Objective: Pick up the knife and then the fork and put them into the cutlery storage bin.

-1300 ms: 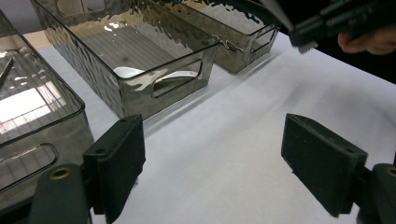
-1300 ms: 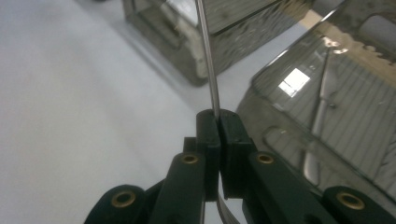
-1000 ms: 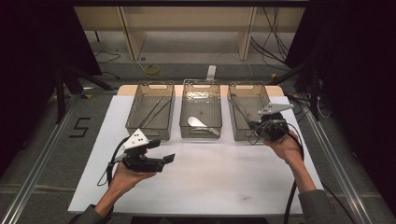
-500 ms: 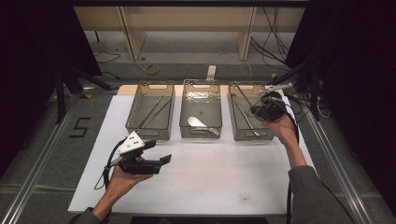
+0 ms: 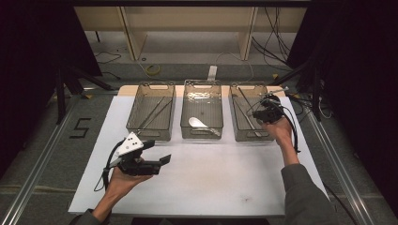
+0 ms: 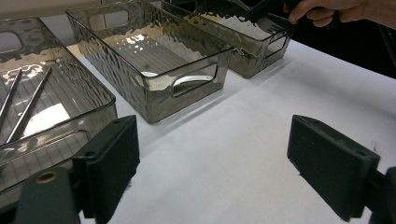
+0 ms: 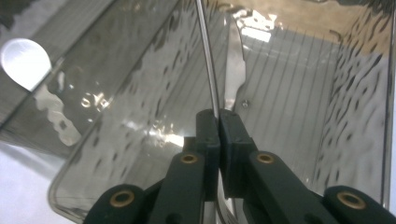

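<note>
My right gripper (image 5: 259,111) hangs over the right clear bin (image 5: 240,133), held by a hand. Its jaws (image 7: 218,116) are shut on a thin metal utensil (image 7: 208,60), seen edge-on, which reaches down into the bin. On that bin's floor lies a table knife (image 7: 235,70). My left gripper (image 5: 157,151) rests in a hand above the white sheet, in front of the left bin (image 5: 136,133). Its jaws (image 6: 215,158) stand open with nothing between them.
Three clear bins stand in a row at the back of the white sheet (image 5: 220,178). The left bin holds two thin metal rods (image 6: 28,105), and a white spoon (image 5: 197,123) lies in the middle bin (image 6: 159,95). Metal rails run along both table sides.
The right hand has carried its gripper away from the person, from the near right corner of the right bin to a spot over it. The left gripper has stayed put.
</note>
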